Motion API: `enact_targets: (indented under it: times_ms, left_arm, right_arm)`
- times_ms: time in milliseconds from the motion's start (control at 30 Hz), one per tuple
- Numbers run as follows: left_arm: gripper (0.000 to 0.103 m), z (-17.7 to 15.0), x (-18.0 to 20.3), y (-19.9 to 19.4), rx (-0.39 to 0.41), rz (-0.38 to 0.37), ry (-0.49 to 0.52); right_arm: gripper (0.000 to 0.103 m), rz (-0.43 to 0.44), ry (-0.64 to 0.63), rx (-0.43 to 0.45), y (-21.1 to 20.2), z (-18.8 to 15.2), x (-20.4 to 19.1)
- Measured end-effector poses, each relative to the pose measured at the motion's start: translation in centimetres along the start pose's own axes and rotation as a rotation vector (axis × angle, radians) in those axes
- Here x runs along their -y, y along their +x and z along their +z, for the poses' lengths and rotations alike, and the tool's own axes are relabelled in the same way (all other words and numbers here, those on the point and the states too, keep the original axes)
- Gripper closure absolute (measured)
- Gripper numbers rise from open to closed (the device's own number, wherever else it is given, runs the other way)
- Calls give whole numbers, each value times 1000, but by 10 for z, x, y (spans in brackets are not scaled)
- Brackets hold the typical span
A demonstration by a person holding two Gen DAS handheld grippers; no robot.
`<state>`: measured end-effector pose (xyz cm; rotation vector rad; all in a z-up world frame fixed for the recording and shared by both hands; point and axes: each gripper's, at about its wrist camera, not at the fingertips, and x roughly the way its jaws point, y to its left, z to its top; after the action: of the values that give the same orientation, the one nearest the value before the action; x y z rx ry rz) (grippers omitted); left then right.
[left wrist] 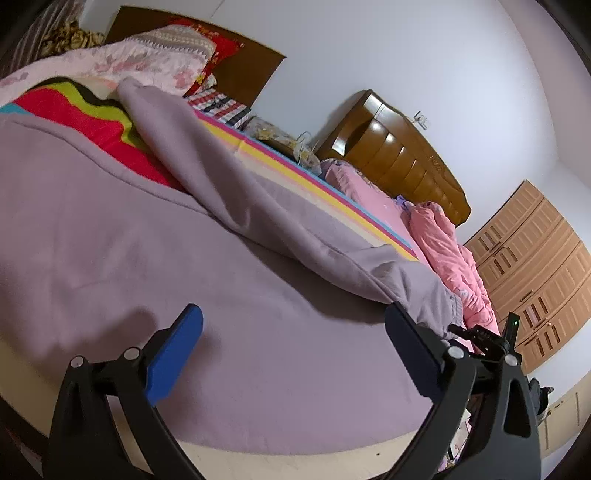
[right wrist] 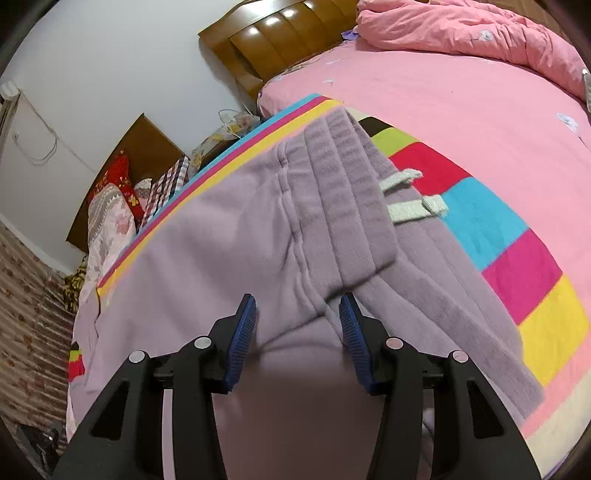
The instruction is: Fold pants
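Soft, floppy lilac pants (right wrist: 229, 229) on a striped blanket (right wrist: 517, 258); right gripper (right wrist: 297, 325) part-open around the ribbed waistband (right wrist: 347, 192) at twelve o'clock, the best hold; left gripper (left wrist: 295, 350) wide open, empty

One pair of pants (right wrist: 229, 236), two claws (left wrist: 293, 354) (right wrist: 297, 325), two headboards (left wrist: 399, 155) (left wrist: 240, 62)

We see pale mauve pants (right wrist: 229, 229) with a ribbed waistband (right wrist: 343, 192) of the same mauve and a whitish-grey drawstring (right wrist: 413, 208). Under them lies a blanket (right wrist: 517, 266) in blocks and stripes of red, lime green, black, sky blue, magenta and yellow. The far sheet (right wrist: 443, 99) is plain pink, the bunched quilt (right wrist: 480, 33) a deeper pink. The headboard (left wrist: 399, 155) is glossy brown wood, the wardrobe (left wrist: 532, 266) light tan. Far left, a pillow (left wrist: 147, 55) is pink with faded flowers. Both grippers have black frames and blue pads (left wrist: 173, 354).
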<state>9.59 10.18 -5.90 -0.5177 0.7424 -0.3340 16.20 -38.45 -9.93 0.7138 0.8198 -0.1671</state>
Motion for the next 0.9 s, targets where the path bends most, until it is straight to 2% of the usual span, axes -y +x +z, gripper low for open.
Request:
enact_targets:
  times_ms: [33,133,200,267,367,500,567,633,700,733,767,833,900]
  left_arm:
    - [4,3,-2,2,-7,2,-8]
    - [3,15,-2,17,-47,-4,-15]
    - [3,25,-3,30,-83,1,-47]
    - [3,34,-2,43,-132,1,-90]
    - [3,57,7,69,-201,16,-197]
    - [3,82,29,99,-252,142,-203]
    - [5,91,41,122,-327,218,-168]
    - [16,95,48,147,-404,327,-102]
    - [38,92,45,167,-495,422,-41]
    - [40,90,43,174,-528,455,-16]
    - [40,89,46,176,-529,480,28]
    - [49,90,51,176,-553,516,58]
    - [80,92,59,167,-523,524,116]
  right_arm:
    - [57,3,16,4,-1,-2,7]
    - [81,-4,52,19,1,0,17]
    - [85,23,50,68,-7,-5,21]
    - [87,26,12,144,-23,-11,20]
    - [87,31,-18,188,-38,-10,18]
    - [87,47,-23,200,-43,-4,15]
    - [87,65,-26,203,-46,-2,16]
    - [87,78,-36,203,-51,-3,16]
    - [87,93,-48,205,-55,-5,16]
    - [87,98,-51,204,-55,-5,16]
    - [87,104,-53,203,-56,-6,17]
    - [87,114,-50,199,-57,-8,20]
    - [87,130,-41,191,-57,-9,24]
